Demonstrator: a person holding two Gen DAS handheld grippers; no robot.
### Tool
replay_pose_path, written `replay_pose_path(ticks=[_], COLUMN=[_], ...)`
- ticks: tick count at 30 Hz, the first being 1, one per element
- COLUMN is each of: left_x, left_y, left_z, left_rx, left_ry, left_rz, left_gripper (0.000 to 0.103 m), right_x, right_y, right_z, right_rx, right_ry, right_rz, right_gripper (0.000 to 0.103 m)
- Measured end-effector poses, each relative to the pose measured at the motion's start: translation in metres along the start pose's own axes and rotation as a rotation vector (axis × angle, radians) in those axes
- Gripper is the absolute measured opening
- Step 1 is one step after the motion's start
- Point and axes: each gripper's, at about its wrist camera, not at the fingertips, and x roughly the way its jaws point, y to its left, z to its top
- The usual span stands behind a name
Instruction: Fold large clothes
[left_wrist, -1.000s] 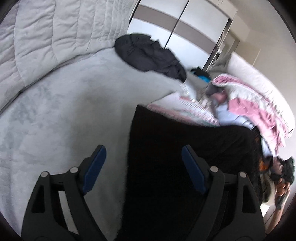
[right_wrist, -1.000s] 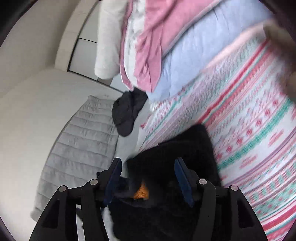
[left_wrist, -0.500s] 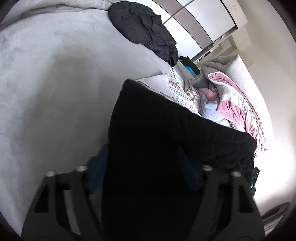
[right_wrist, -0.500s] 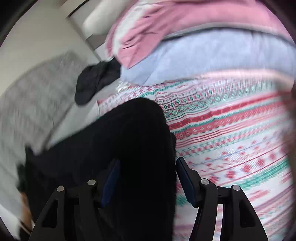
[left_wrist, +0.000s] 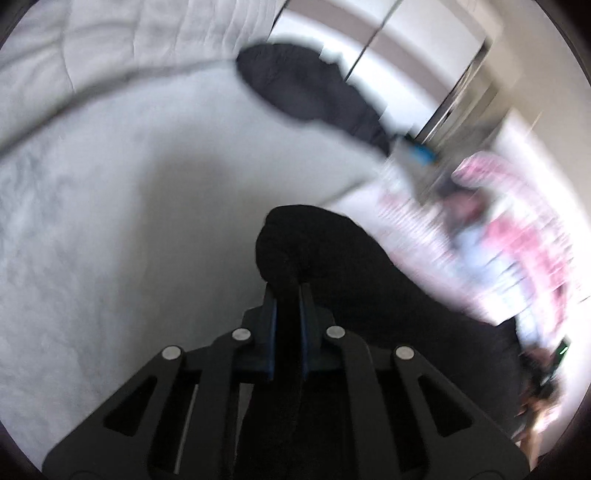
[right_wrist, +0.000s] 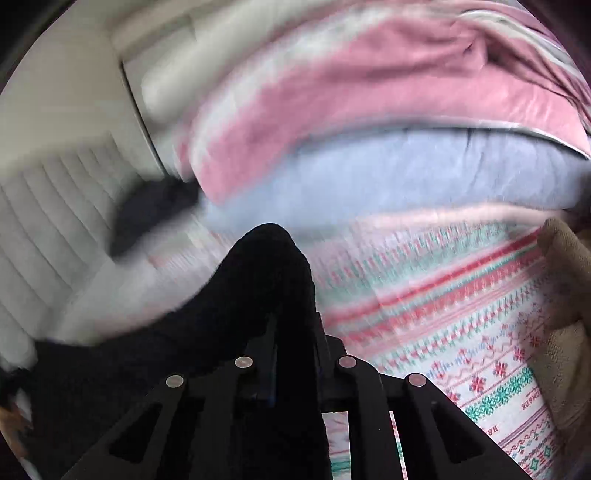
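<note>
Left gripper (left_wrist: 287, 295) and right gripper (right_wrist: 293, 325) both clamped on bunched black garment (left_wrist: 369, 295), cloth humped ahead of fingertips. Likely early: corners gripped, folding itself pending.

Garment in your grip: the soft black knit garment (left_wrist: 369, 288), plain black, no pattern you can make out.
Bed cover: the pale grey plush bed cover (left_wrist: 122, 206), faintly mottled.
At your 12 o'clock: the crumpled dark charcoal jacket (left_wrist: 306, 88), plain.
Right view, 4 o'clock: the white sheet with red, pink and teal banded snowflake pattern (right_wrist: 461, 332).
Above it: the pink-and-white quilt (right_wrist: 351, 99) over the pale blue blanket (right_wrist: 406, 173).
Your finger pads (left_wrist: 271, 325): blue, on black frames.
</note>
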Motion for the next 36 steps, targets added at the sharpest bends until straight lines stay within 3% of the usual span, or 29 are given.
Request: replay_pose_path(ticks=[2,6,9,10,11,13,15,18,20,21,23,25,26,28,30,32,36], left_x=[0.021,0.009,-0.012,-0.022,-0.025,-0.047,-0.051,-0.027,0.006,0.015,0.014,0.009,0.009,0.009,-0.001,-0.021,-0.068], left_y=[-0.001,-0.001,-0.022,-0.033,-0.041,-0.072,-0.102,-0.121,-0.113,-0.105,-0.085,-0.068,-0.057,-0.031,-0.028,-0.041,-0.085], left_z=[-0.01,-0.002,0.005,0.008,0.013,0.012,0.005,-0.011,-0.019,-0.021,-0.015,-0.01,-0.01,-0.01,-0.01,-0.014,-0.032], left_rx=[0.027,0.017,0.064,0.079,0.087,0.119,0.193,0.234,0.24,0.239,0.206,0.208,0.194,0.084,0.051,0.08,0.106], left_ry=[0.035,0.017,-0.017,-0.039,-0.052,-0.124,-0.158,-0.122,-0.01,0.025,0.019,-0.009,-0.016,0.025,0.027,-0.006,-0.042], left_rz=[0.029,0.044,0.146,0.163,0.153,0.066,0.028,0.019,0.082,0.088,0.054,0.115,0.141,0.111,0.113,0.156,0.079], left_gripper=[0.013,0.02,0.034,0.045,0.062,0.08,0.082,0.085,0.085,0.085,0.085,0.087,0.094,0.095,0.095,0.094,0.095], right_x=[0.011,-0.002,-0.023,-0.036,-0.045,-0.07,-0.083,-0.078,-0.057,-0.047,-0.035,-0.03,-0.028,-0.027,-0.042,-0.066,-0.124], right_y=[0.008,0.01,0.018,0.027,0.034,0.055,0.078,0.111,0.114,0.101,0.063,0.024,0.002,-0.032,-0.05,-0.047,-0.02], right_z=[-0.012,-0.008,-0.004,-0.001,0.005,0.01,0.009,-0.005,-0.016,-0.017,-0.008,-0.002,-0.003,-0.006,-0.005,-0.001,0.002], right_rx=[-0.047,-0.061,-0.077,-0.108,-0.123,-0.146,-0.174,-0.249,-0.292,-0.263,-0.124,-0.056,-0.015,0.097,0.158,0.147,0.093], right_ry=[0.02,-0.001,-0.048,-0.073,-0.09,-0.141,-0.18,-0.139,-0.067,-0.031,0.012,0.009,0.011,0.048,0.047,0.005,-0.058], right_rz=[-0.05,-0.078,-0.149,-0.17,-0.169,-0.105,-0.035,0.115,0.09,0.097,0.158,0.066,0.056,0.011,-0.01,-0.011,0.051], right_gripper=[0.014,0.018,0.036,0.038,0.044,0.057,0.081,0.083,0.083,0.083,0.082,0.082,0.082,0.083,0.083,0.083,0.084])
